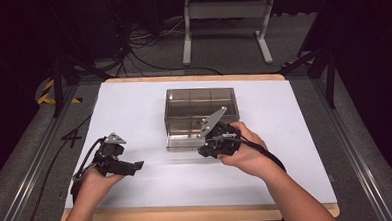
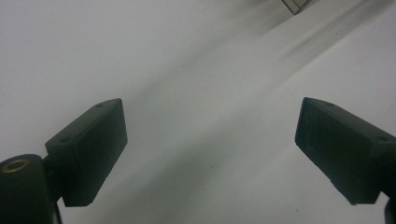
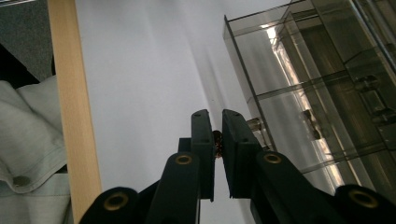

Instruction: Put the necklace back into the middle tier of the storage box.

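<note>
- Nearest me, at the wooden front edge of the desk, both forearms come in over the white, matte sheet that covers the top; I take the clear box as my landmark throughout.
- My left claw sits well to the left of the box and nearer me than it. In the left gripper view its two blunt black blocks stand wide apart with nothing between them, over bare white surface; a corner of the box just shows at the top edge.
- My right claw is at the near wall of the box, towards its right end. Its jaws are narrowed to a thin slit and pinch a small reddish-brown item. Most of the item is hidden between the black pads, so I cannot tell its shape or which way it points.
- The pinched item lies just outside the box, close against its near wall, low by the desk surface.
- The box itself is smoky, see-through plastic with hard, glossy walls and sharp corners, rectangular and split by thin partitions into compartments. Its long axis runs left to right across the desk, parallel to the front edge.
- Through the wall in the right gripper view I make out small dark shapes in some compartments, too blurred to name.
- Beyond the box, the grey floor carries black cables and a white frame leg.
</note>
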Demonstrator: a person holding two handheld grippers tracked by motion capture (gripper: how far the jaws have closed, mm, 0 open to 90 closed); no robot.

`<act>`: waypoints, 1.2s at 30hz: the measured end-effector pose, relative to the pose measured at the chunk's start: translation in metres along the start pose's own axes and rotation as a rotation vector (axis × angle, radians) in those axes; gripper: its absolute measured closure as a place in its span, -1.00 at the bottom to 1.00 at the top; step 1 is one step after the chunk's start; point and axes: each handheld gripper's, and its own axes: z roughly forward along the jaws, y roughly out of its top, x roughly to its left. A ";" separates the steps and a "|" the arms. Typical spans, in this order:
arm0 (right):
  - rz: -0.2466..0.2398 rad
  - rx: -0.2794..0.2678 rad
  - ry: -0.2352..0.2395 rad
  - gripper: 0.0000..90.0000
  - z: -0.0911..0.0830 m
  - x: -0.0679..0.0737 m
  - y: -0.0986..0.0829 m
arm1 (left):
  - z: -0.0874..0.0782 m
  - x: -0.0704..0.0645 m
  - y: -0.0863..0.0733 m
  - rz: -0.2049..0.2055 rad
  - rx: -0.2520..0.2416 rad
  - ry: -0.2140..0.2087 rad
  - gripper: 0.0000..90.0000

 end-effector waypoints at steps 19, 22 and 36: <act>0.061 -0.028 -0.033 0.87 0.000 -0.027 0.006 | -0.001 0.001 0.000 0.001 0.001 -0.001 -0.78; 0.069 -0.023 -0.044 0.86 0.002 -0.030 0.007 | -0.001 0.001 0.000 0.001 0.000 0.000 -0.78; 0.105 -0.023 -0.073 0.87 0.009 -0.042 0.008 | -0.001 0.001 0.000 0.004 0.000 0.002 -0.78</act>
